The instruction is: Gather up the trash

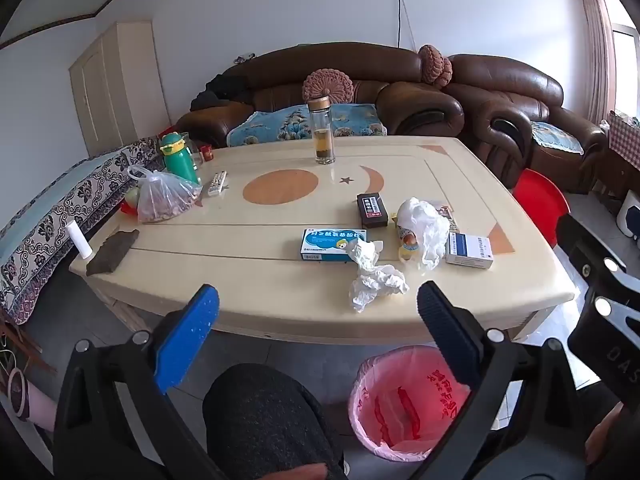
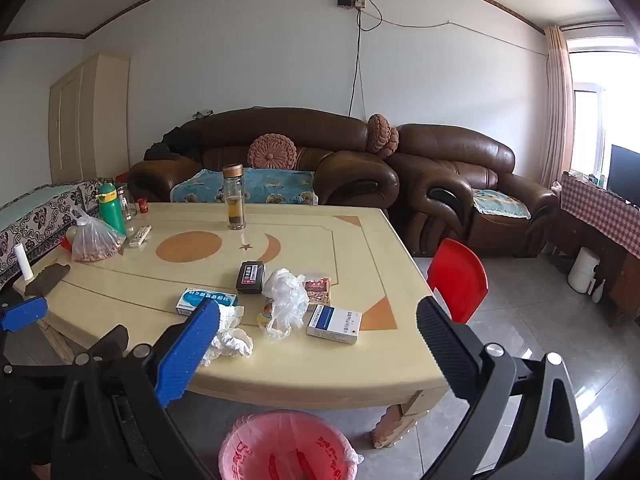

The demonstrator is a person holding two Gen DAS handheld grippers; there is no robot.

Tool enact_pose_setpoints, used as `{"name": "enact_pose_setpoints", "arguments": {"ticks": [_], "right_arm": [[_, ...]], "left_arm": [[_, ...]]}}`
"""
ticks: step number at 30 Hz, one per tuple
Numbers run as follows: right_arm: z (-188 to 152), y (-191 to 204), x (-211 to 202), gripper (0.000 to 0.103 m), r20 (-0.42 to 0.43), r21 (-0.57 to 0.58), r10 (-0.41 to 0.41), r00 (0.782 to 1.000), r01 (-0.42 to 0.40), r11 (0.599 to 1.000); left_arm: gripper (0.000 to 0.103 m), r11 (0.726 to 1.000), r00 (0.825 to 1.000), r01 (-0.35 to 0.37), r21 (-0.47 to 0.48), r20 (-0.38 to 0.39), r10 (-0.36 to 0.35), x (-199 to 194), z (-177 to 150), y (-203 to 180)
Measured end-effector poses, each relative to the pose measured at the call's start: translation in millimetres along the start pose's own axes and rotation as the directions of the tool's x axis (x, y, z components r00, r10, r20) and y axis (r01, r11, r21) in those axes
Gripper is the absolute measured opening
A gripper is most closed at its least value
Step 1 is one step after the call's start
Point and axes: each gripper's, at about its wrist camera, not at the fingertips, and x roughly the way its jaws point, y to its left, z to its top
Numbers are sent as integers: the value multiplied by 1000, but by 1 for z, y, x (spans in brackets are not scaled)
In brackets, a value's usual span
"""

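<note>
Both grippers spread wide, nothing held. I take left gripper (image 1: pixel 318 320) down over crumpled tissue (image 1: pixel 374 280) near table (image 1: pixel 248 280) edge, pinch mid-wad, then drop into pink-lined bin (image 1: pixel 404 404) below. Right gripper (image 2: pixel 318 344) hangs back.

The table (image 1: pixel 248 288) looks glossy and smooth; the crumpled tissue (image 1: pixel 374 280) is matt paper, the white bag (image 1: pixel 424 224) thin shiny plastic — the sofa (image 1: pixel 420 100) glossy leather.
</note>
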Motion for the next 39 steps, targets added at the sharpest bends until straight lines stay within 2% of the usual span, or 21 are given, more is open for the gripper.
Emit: {"name": "enact_pose_setpoints", "arguments": {"ticks": [12, 21, 39], "right_arm": [[1, -1, 3, 97, -1, 6, 1, 1000, -1, 1000], [-3, -1, 2, 97, -10, 12, 6, 1000, -6, 1000], [-2, -3, 4, 97, -14, 22, 11, 1000, -10, 1000]], "left_arm": [[97, 1000, 1000, 3, -10, 4, -3, -1, 0, 2], [97, 998, 999, 48, -49, -8, -49, 4, -1, 10], [97, 998, 999, 42, -37, -22, -42, 9, -3, 3]]}}
